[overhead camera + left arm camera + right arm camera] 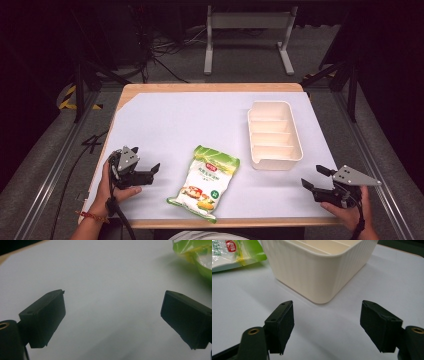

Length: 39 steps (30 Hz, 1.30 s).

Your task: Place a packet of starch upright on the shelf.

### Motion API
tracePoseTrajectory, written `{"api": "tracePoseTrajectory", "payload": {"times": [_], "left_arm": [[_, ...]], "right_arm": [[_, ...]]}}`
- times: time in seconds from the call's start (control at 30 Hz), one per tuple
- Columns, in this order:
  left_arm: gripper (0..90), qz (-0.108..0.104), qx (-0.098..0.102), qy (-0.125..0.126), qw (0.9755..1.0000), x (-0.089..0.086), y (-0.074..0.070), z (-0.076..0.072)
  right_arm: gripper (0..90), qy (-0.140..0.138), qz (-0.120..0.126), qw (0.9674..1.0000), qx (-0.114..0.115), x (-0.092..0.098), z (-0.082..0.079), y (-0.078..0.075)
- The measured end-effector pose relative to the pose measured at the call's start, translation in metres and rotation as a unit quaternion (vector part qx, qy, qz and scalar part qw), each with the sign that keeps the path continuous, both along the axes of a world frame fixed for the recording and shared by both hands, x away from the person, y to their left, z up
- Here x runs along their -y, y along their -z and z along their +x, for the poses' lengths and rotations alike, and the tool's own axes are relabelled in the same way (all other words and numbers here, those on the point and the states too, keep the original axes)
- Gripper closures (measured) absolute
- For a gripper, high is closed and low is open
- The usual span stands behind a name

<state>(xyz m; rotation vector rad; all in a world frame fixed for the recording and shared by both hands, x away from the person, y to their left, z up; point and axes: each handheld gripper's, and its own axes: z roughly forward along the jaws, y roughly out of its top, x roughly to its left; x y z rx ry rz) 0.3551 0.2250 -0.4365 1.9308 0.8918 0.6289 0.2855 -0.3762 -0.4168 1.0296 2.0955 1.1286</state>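
Note:
A green and white food packet (205,182) lies flat on the white table cover, near the front middle. A cream divided tray (274,134) stands to its right, farther back. My left gripper (150,171) rests low at the front left, held in a hand, jaws open and empty, pointing toward the packet (197,255). My right gripper (314,177) sits at the front right, open and empty, aimed at the near corner of the tray (319,272). In the right gripper view the packet (234,252) shows at the upper left. Bare cover lies between both pairs of jaws.
The white cover (175,125) spreads over a wooden table (210,87). Metal frame legs (247,35) and cables (165,50) stand on the floor beyond the far edge. Rails run along both sides of the table.

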Motion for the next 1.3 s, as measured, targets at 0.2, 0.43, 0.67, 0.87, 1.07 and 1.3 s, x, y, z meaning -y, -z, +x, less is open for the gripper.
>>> {"api": "tracePoseTrajectory", "payload": {"times": [0.2,0.43,0.67,0.87,1.07,1.3], "left_arm": [[5.9,-0.002,0.014,0.041,0.9991,0.001,-0.002,-0.005],[7.8,0.006,0.004,0.062,0.998,0.009,0.001,-0.007],[8.8,0.014,-0.003,0.075,0.9971,0.014,0.003,-0.007],[9.3,0.023,-0.007,0.083,0.9963,0.018,0.004,-0.007],[9.7,0.022,-0.007,0.085,0.9961,0.017,0.004,-0.008],[9.7,0.023,-0.009,0.096,0.9951,0.018,0.005,-0.009]], "right_arm": [[26.0,-0.009,-0.011,0.9999,0.005,-0.005,-0.001,-0.002],[25.8,-0.041,-0.02,0.9989,0.012,-0.015,-0.004,-0.011],[25.6,-0.116,-0.029,0.9927,0.014,-0.05,-0.003,-0.036],[24.4,-0.177,-0.043,0.9832,-0.004,-0.089,0.006,-0.044],[22.3,-0.232,-0.055,0.9708,-0.027,-0.137,0.021,-0.047],[18.1,-0.264,-0.09,0.958,-0.066,-0.196,0.049,-0.047]]}}
